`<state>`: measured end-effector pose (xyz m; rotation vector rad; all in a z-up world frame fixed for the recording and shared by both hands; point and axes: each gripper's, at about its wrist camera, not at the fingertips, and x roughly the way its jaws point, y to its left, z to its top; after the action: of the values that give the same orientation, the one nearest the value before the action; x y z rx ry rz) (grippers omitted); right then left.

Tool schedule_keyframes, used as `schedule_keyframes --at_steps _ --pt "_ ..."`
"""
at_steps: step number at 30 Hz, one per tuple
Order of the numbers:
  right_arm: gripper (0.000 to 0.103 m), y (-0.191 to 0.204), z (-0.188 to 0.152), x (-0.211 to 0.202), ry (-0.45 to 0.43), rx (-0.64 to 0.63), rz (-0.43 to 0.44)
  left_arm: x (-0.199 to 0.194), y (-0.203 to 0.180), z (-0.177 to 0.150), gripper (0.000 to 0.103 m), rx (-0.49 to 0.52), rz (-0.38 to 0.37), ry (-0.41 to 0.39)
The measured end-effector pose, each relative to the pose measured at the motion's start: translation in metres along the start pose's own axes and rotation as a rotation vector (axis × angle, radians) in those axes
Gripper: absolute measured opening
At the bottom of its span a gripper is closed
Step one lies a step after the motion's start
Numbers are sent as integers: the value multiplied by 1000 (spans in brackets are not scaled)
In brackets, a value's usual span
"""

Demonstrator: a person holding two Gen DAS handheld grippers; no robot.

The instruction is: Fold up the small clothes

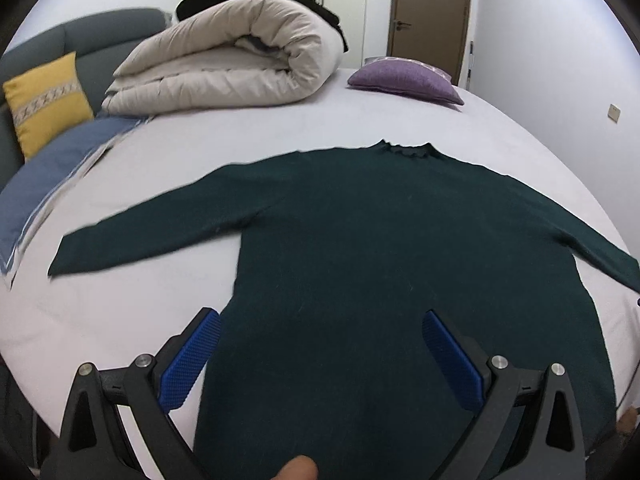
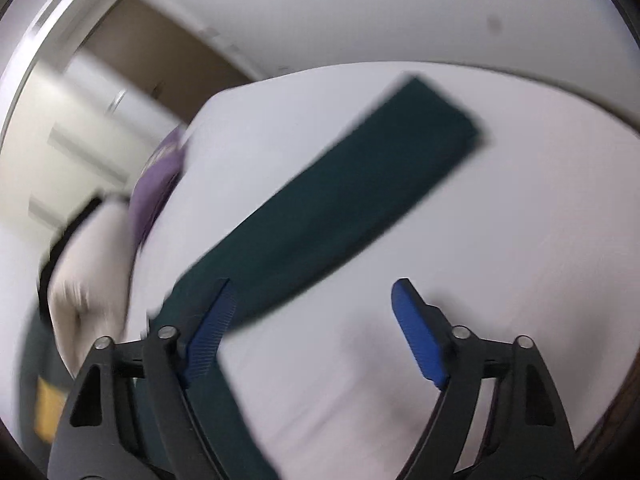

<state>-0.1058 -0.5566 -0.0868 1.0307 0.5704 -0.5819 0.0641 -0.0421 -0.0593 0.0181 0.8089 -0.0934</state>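
dark green long-sleeved knit sweater (image 1: 360,240) lies flat on pale bed sheet (image 1: 160,312), sleeves spread. left gripper (image 1: 320,334) wide apart over hem, empty. right gripper (image 2: 314,300) apart w/ nothing gripped, beside a sleeve.

Dark green long-sleeved sweater (image 1: 360,240), lay flat on the bed, sleeves spread wide, collar farthest, hem beneath the left gripper's (image 1: 320,320) tips

Left gripper (image 1: 320,328) pointed steeply downward, jaws spread wide, blue pads (image 1: 192,364) apart with nothing pressed between them; fingertip (image 1: 298,468) visible at the lower edge behind it. Right gripper (image 2: 314,300) likewise angled down, view tilted and blurred, jaws parted, blue pads (image 2: 420,344) gripping nothing.
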Motion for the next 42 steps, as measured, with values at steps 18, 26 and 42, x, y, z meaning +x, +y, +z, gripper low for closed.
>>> schedule_keyframes --at_steps 18,26,42 --pt "7 -90 127 27 -44 125 11 63 -16 29 103 -108 -228 122" --pt "7 73 94 -10 -47 -255 149 73 -1 48 102 -172 -315 89" --pt "24 217 -242 87 367 -848 171 116 36 71 102 -365 -506 128"
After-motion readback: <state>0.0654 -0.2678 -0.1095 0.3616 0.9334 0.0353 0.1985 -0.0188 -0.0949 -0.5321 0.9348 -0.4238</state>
